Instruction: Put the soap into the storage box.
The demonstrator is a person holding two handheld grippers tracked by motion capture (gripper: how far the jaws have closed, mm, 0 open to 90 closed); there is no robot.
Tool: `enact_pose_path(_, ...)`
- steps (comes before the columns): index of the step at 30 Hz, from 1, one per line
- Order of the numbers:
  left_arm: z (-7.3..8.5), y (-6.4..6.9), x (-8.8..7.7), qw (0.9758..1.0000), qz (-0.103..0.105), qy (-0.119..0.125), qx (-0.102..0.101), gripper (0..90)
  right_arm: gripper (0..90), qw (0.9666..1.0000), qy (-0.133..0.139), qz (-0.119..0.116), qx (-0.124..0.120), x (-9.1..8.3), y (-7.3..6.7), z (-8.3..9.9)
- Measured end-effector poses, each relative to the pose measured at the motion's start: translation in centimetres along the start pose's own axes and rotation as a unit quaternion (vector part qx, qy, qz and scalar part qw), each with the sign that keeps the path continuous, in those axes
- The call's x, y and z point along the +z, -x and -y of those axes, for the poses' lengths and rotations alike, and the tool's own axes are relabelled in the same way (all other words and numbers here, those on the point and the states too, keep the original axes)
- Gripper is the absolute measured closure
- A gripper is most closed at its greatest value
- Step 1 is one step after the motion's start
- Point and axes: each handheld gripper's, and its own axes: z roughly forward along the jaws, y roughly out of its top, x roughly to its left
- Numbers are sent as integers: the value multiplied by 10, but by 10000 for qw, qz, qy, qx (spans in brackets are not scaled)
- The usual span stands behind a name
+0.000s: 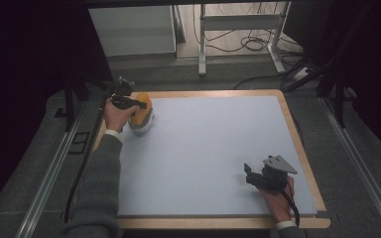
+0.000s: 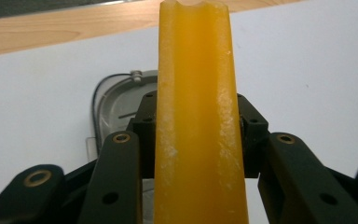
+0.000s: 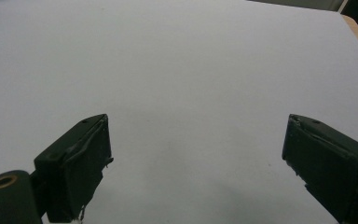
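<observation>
**Orange piece gripped at the far left corner**

Your left tongs [image 1: 138, 104] are clamped on the orange piece [image 2: 196, 116] at the far left corner of the bench [image 1: 297, 130], holding it just over a pale grey lidded container [image 2: 116, 105]. You appear to be mid-carry or placing; the next move calls for a steady lowering, keeping the piece level before you let go. The piece is glossy, translucent orange, long and ridged, with whitish scuffs along its edges. Toward the near right corner, your right tongs [image 3: 198, 163] stand wide with nothing between them, low over the bare white surface.
</observation>
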Motion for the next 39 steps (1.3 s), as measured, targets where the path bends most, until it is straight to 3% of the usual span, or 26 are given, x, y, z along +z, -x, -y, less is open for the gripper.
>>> enact_pose_path(15, 3, -12, 15, 9994, -128, -27, -317, 611, 79, 10000, -5, 15, -10, 0, 0, 0)
enact_pose_path(29, 9, -16, 30, 9988, -192, -121, -432, 609, 79, 10000, -3, 9, -12, 0, 0, 0)
enact_pose_path(32, 10, -17, 29, 9986, -172, 33, -501, 603, 79, 10000, -4, 11, -18, 0, -1, 0)
enact_pose_path(36, 6, -15, 19, 9981, -305, 266, -463, 479, 79, 10000, -6, 7, -18, 0, -1, 0)
enact_pose_path(39, 5, -16, 12, 9978, -398, 293, -442, 360, 79, 10000, -7, 8, -23, 0, -1, 0)
